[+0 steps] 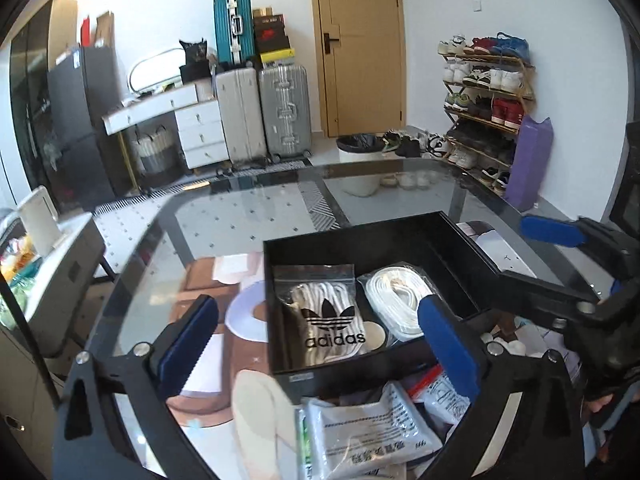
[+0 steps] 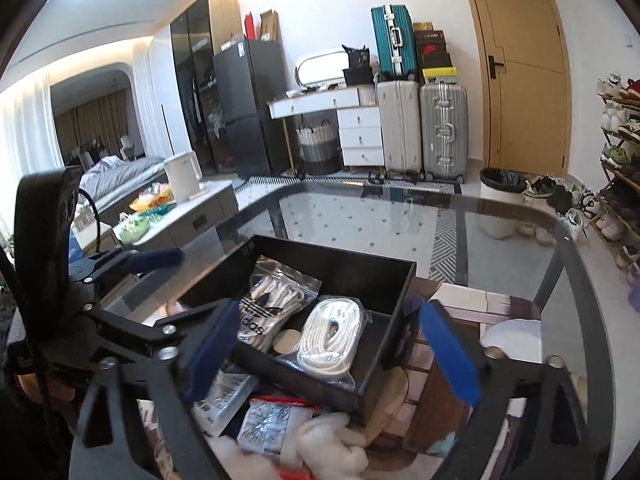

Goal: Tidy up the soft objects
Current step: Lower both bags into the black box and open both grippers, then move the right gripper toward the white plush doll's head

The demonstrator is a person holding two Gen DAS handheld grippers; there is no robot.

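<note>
Black box [image 1: 460,248] on your glass surface [image 1: 240,216], 2 bags inside.
Adidas lace bag [image 1: 324,312] beside white lace bag [image 1: 396,292]; your left tongs [image 1: 320,340] and right tongs [image 2: 332,344] gape wide, empty.

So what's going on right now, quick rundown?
Left claw and right claw open, holding nothing. Two bags of white laces lie in the black box. More packets in front.

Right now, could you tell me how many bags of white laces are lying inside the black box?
2: the adidas-branded bag on the left of the black box, the plain clear bag beside it on the right. More could be hidden underneath.
</note>
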